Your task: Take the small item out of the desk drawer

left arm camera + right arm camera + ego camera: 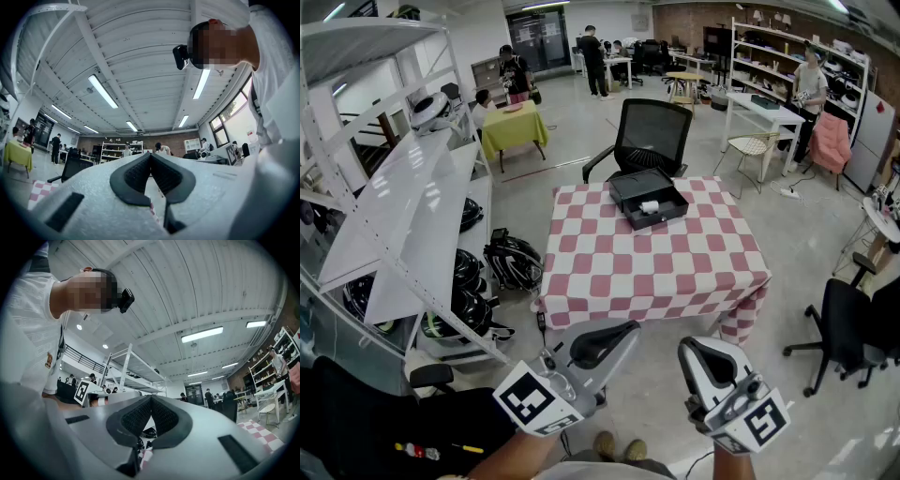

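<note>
Both tools hang low in front of the person, well short of the work. The left gripper (617, 336) is clenched, its jaws pressed tip to tip with nothing between them. The right gripper (694, 354) is closed and empty in the same way. Both tilt a little upward, more toward the ceiling than the table.

Dead ahead at twelve o'clock stands the table (656, 272) under a red-and-white checked cloth (581, 234). Toward its far edge sits the black desk drawer (639, 183), which looks pulled open toward the near side. The small item (650, 207), a pale little block, lies in the open tray. An office chair (652, 136) stands just behind it at twelve. A rack (403, 206) runs along at nine to ten o'clock, and helmets (514, 258) lie on the floor at about eleven, near the table's corner.

From where I stand, the trouble would come on the approach. The item sits on the far side of the table, so the reach will be long. If a gripper arrives closed, or opens late, I would expect it to shove the block to the back of the tray. The drawer unit looks light, and a push could slide it on the cloth or ruck the cloth up. The tray walls also leave little room, so a slanted pinch may catch the rim instead of the item.
</note>
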Demonstrator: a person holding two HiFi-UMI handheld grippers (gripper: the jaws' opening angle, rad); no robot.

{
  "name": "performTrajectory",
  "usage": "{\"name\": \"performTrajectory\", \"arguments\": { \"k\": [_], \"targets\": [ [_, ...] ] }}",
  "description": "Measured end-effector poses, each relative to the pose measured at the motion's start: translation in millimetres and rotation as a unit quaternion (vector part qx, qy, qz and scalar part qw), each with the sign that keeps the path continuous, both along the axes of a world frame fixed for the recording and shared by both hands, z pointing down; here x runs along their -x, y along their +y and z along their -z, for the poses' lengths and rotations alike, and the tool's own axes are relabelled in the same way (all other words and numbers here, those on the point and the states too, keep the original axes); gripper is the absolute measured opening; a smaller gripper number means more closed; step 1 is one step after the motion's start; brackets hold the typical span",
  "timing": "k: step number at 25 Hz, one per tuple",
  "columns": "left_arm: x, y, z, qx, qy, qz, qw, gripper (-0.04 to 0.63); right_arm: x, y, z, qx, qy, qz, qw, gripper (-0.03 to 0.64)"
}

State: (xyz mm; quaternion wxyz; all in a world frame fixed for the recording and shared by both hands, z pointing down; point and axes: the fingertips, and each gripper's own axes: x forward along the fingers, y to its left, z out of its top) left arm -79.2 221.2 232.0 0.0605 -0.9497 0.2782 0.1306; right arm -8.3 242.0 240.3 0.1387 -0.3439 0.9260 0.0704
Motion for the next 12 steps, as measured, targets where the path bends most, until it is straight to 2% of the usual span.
{"name": "performTrajectory", "arguments": {
  "k": [3,7,12],
  "targets": [
    [-2.3,-2.1,-1.5,0.007,-0.004,-0.001,1.0,0.014,-1.6,-2.1,0.2,-0.001,0.001,0.0,1.0,0.011],
    [-6.4,-4.5,-1.7,0.003,-0.003,0.0,1.0,0.014,0.9,-1.8,18.0,-0.016,-0.023,0.01,1.0,0.011],
    [-15.4,-7.6,-6.8,0.013,-0.008,0.0,0.9999,0.014,-14.0,-6.5,-1.7,0.001,-0.003,0.002,1.0,0.011]
  ]
}}
